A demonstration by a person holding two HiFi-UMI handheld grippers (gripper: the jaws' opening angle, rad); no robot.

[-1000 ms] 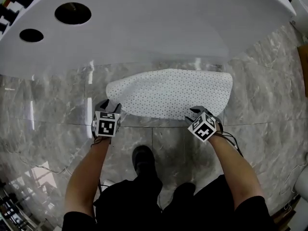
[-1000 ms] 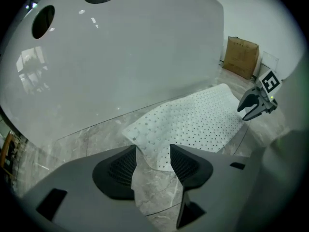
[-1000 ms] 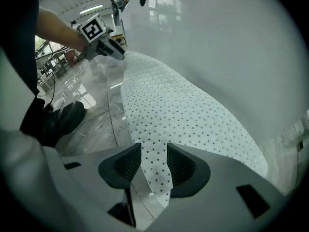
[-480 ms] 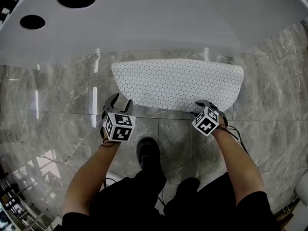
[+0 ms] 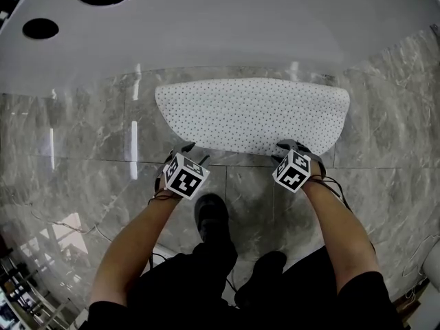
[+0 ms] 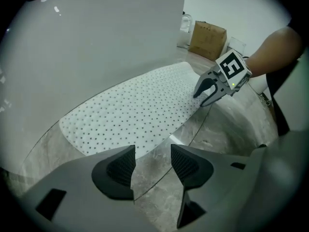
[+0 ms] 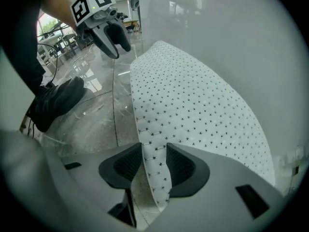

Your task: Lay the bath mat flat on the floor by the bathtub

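The right gripper (image 7: 153,164), its jaws just closing further, is pinching the near edge of the bath mat (image 7: 193,105), which is probably light and floppy. The left gripper (image 6: 152,164) is hovering open near the other corner.

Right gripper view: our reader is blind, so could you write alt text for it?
The right gripper, whose jaws have just been closing, pinches the near edge of a white dotted mat lying on the marble floor beside a white tub. The left gripper hangs open near the far end.
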